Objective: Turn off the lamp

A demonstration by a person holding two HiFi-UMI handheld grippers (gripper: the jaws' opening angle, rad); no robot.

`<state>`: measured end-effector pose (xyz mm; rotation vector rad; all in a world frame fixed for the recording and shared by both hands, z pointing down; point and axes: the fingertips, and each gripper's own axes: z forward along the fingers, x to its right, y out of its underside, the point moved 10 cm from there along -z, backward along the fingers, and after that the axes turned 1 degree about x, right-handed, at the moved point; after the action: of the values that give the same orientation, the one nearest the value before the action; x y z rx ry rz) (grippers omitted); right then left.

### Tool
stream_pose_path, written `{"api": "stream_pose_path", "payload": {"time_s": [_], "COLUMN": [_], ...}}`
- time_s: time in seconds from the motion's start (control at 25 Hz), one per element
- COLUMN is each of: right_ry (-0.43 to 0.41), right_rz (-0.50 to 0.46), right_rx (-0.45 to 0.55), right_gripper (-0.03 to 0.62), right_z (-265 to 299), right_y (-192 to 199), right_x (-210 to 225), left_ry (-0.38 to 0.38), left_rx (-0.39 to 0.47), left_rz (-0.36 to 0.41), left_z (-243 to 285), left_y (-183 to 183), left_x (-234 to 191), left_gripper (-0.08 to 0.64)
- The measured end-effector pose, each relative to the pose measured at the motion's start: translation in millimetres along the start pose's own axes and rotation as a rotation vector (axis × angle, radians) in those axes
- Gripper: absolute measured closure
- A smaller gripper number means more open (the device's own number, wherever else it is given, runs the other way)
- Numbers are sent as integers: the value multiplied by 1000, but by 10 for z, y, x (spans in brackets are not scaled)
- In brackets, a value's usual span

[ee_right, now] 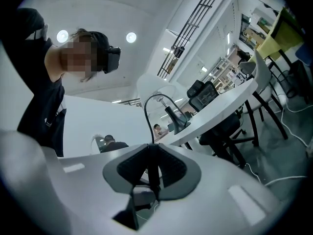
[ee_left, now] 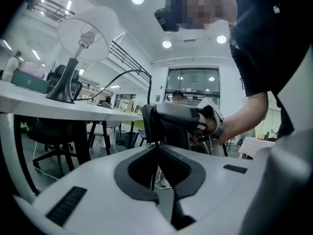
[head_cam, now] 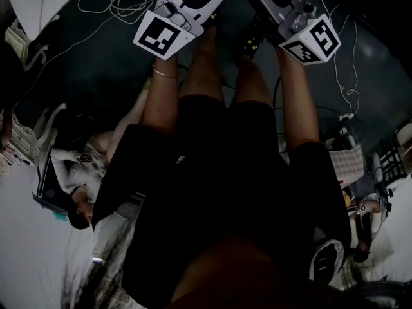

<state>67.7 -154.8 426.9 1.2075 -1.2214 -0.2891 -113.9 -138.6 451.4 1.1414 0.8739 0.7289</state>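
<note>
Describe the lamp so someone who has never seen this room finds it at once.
Find the long white table at the left of the left gripper view. The lamp stands on it beside a green box; its black cone base and tilted white shade set it apart.

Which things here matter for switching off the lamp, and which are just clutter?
For the job:
table lamp
lamp cord
left tongs and right tongs, both shut on that cord

Just lying about:
green box on the white table
office chair under it
loose white cables on the floor
</note>
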Motion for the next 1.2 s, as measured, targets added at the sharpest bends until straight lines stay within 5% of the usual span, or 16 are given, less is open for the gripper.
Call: {"api": "stream_pose_path", "payload": {"time_s": [1.2], "right_ry": [51], "right_rz": [-39], "right_rx": [-145], "right_gripper": [531], "right_z": [75], "right_y": [410], "right_x": [239], "left_ry": [-101], "left_rx": [-31], "left_rz": [-106], "left_z": [-6], "left_y": [543], "left_x": [-166], "left_gripper": [543]}}
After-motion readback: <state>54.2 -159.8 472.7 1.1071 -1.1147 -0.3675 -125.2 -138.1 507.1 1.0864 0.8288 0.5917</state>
